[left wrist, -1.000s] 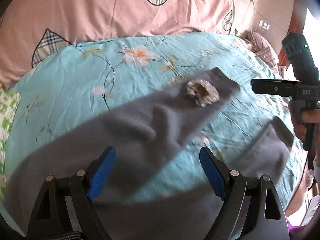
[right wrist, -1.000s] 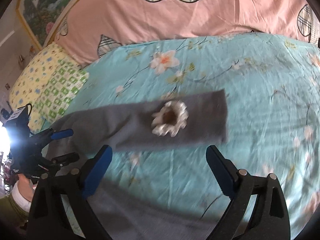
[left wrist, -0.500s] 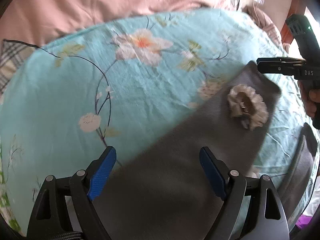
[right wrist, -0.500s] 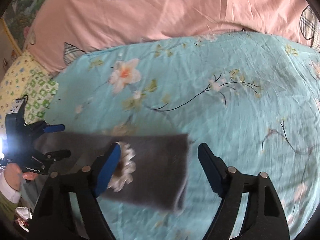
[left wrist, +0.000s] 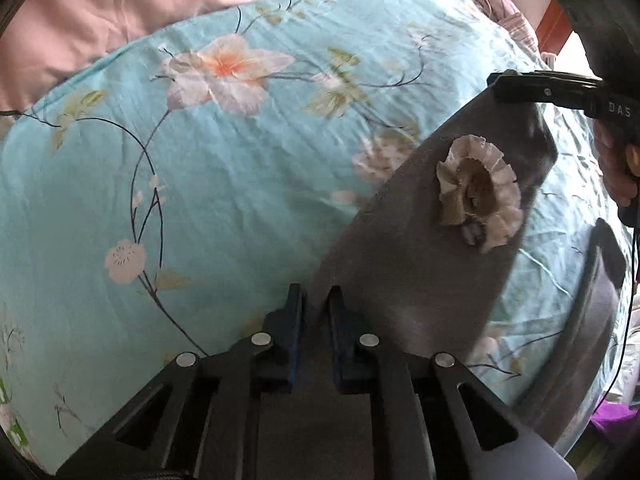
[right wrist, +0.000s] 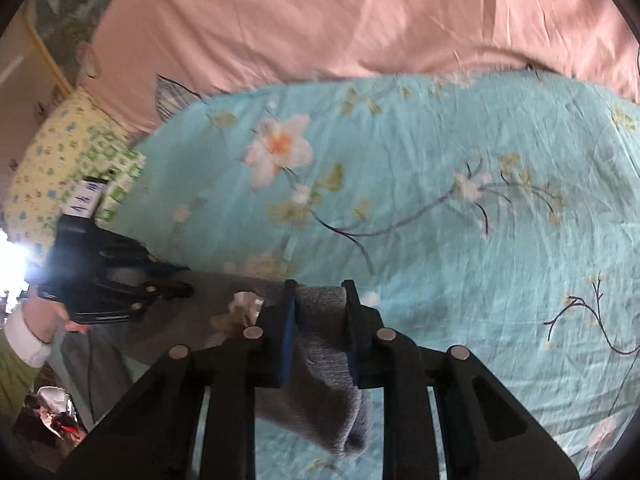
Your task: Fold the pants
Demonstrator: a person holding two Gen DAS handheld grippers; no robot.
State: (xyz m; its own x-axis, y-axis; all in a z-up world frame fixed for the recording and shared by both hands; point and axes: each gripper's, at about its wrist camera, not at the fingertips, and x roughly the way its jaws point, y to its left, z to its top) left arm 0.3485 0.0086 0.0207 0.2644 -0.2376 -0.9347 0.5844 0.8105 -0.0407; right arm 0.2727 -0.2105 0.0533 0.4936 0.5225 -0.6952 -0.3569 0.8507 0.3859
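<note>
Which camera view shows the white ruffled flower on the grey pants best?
The left wrist view: the flower lies whole and unhidden on the grey pants. In the right wrist view only a part shows, blurred, behind the jaws.

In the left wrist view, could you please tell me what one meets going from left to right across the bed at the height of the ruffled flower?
Teal flowered sheet → grey pants → ruffled flower → second pant leg.

Left gripper [left wrist: 316,304] clamped on grey pants [left wrist: 424,272] edge; floral bedsheet [left wrist: 200,200] beneath.
</note>
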